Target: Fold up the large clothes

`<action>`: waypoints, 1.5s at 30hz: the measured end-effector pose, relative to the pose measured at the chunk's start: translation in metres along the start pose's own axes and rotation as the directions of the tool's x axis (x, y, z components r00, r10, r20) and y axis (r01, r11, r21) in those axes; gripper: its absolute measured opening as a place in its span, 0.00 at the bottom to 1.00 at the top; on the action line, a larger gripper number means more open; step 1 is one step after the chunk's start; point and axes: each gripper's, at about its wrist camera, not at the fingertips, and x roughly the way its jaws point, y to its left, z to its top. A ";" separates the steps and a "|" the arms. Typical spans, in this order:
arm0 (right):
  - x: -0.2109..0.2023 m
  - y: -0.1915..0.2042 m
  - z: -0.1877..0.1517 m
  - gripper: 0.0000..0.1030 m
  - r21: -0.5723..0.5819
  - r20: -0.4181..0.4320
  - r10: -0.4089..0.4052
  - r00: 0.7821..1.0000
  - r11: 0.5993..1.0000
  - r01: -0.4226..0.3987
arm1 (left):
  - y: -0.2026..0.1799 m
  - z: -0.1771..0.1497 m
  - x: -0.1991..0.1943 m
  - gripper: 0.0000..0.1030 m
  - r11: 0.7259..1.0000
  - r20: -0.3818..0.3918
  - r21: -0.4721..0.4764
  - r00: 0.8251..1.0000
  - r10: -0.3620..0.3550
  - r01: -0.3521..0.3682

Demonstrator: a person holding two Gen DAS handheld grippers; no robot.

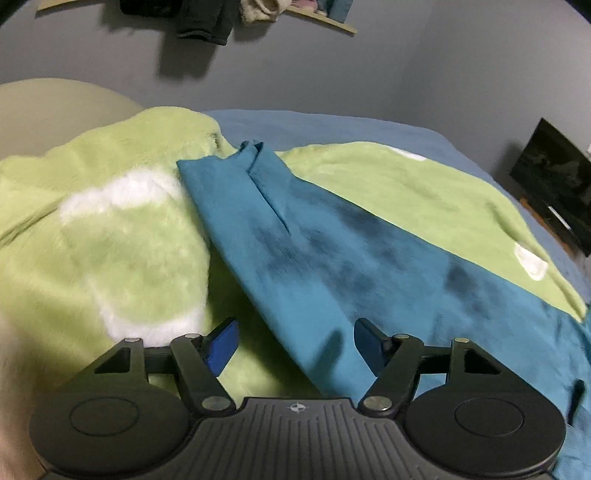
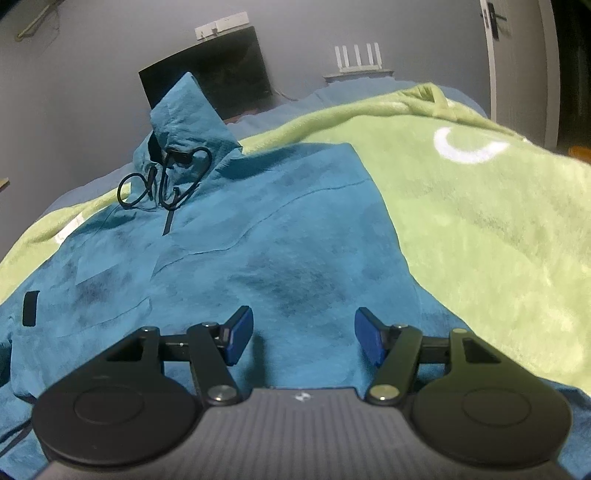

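Note:
A teal hooded jacket (image 2: 258,236) lies spread on a green fleece blanket (image 2: 498,236). Its hood (image 2: 188,122) stands up at the far end, with a black drawstring (image 2: 166,177) looped below it. In the left wrist view one teal part (image 1: 332,258) of the jacket runs diagonally across the green blanket (image 1: 122,251), with a long crease in it. My left gripper (image 1: 294,341) hovers open over the edge of that teal cloth, nothing between its blue pads. My right gripper (image 2: 303,338) is open above the jacket's body, and its pads hold nothing.
The blanket covers a bed with a blue sheet (image 1: 332,125). Grey walls stand behind. A dark screen (image 2: 207,74) leans at the wall beyond the hood. A shelf (image 1: 317,18) with hanging clothes is high on the wall. A door (image 2: 517,55) is at the far right.

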 end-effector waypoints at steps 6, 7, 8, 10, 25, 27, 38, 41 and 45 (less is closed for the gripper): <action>-0.004 0.005 0.002 0.59 -0.006 0.012 0.011 1.000 1.000 -0.011 | -0.004 0.010 0.026 0.32 0.997 -0.010 0.073 0.999 0.038 -0.037; -0.003 0.005 0.001 0.59 -0.007 0.006 0.007 1.000 1.000 -0.007 | -0.007 0.012 0.025 0.09 0.996 -0.021 0.087 1.000 0.021 -0.019; -0.002 0.006 0.001 0.59 -0.009 -0.001 0.004 1.000 1.000 -0.004 | -0.012 0.012 0.024 0.06 0.993 -0.013 0.111 1.000 0.028 -0.026; 0.000 0.006 0.001 0.59 -0.009 -0.011 0.000 1.000 1.000 0.000 | -0.023 0.010 0.016 0.03 0.985 0.039 0.168 0.999 0.023 -0.029; 0.006 0.000 0.001 0.59 0.020 -0.020 0.035 0.999 0.999 -0.034 | -0.205 0.019 -0.173 0.02 0.777 0.327 0.532 0.765 -0.555 0.336; 0.005 0.000 0.001 0.59 0.020 -0.013 0.041 0.999 0.999 -0.041 | -0.247 0.008 -0.201 0.02 0.696 0.292 0.596 0.699 -0.653 0.400; 0.011 -0.012 -0.001 0.59 0.084 -0.036 0.054 0.998 0.995 -0.051 | -0.441 -0.134 -0.245 0.07 0.349 -0.106 0.627 0.520 -0.847 0.697; 0.012 -0.011 -0.003 0.59 0.091 -0.042 0.058 0.997 0.994 -0.054 | -0.472 -0.185 -0.228 0.54 0.319 -0.240 0.624 0.563 -0.791 0.714; 0.013 -0.014 -0.003 0.59 0.109 -0.047 0.067 0.997 0.992 -0.061 | -0.464 -0.225 -0.214 0.77 0.353 -0.262 0.621 0.610 -0.748 0.700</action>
